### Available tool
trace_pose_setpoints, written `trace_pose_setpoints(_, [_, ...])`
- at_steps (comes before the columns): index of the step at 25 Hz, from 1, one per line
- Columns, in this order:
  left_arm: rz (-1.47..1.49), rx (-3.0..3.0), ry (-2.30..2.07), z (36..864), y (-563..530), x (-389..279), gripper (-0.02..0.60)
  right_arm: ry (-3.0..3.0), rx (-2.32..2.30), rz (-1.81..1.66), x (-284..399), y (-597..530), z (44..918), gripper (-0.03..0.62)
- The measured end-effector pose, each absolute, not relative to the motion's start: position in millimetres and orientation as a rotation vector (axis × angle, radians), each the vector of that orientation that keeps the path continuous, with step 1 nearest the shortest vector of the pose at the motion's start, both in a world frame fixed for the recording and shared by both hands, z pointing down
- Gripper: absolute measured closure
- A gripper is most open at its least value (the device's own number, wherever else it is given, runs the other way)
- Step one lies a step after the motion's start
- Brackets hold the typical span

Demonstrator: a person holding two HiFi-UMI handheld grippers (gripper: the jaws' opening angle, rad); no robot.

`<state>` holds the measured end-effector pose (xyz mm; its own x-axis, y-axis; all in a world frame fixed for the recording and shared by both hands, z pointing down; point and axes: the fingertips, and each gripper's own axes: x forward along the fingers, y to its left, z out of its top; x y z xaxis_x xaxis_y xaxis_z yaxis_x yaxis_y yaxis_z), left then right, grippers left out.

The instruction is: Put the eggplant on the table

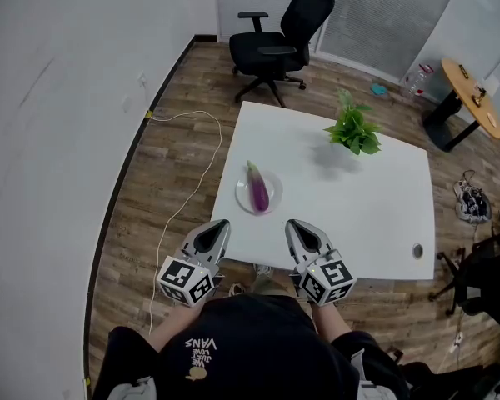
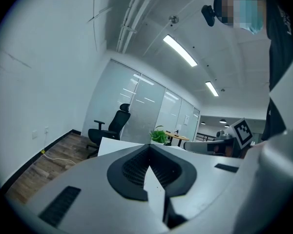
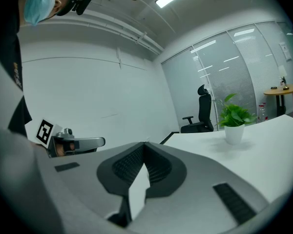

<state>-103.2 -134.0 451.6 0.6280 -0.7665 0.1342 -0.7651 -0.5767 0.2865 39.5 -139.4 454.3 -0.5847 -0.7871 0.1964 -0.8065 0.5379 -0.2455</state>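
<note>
The left hand-held gripper (image 1: 220, 224) and right hand-held gripper (image 1: 292, 224) are closed and empty. Only the head view shows the eggplant (image 1: 258, 192) on its plate (image 1: 242, 198).

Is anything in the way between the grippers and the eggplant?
No, nothing visible. The eggplant lies on its plate, with only bare table between it and the left gripper and right gripper.

Purple eggplant (image 1: 257, 191) on white plate (image 1: 242, 197) atop table (image 1: 358, 207)
</note>
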Motion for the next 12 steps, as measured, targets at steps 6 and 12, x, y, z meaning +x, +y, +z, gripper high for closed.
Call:
trace_pose_setpoints(6, [-0.017,2.525,-1.225,453.2,-132.8,-102.8,0.571,-2.689,1.396,0.468,40.4,-136.0,453.4,0.576])
trace_pose_setpoints(12, [-0.020,2.532,-1.233,450.9,-138.2,-103.6,0.571,-2.681,1.394,0.470,41.3,-139.5,456.2,0.576])
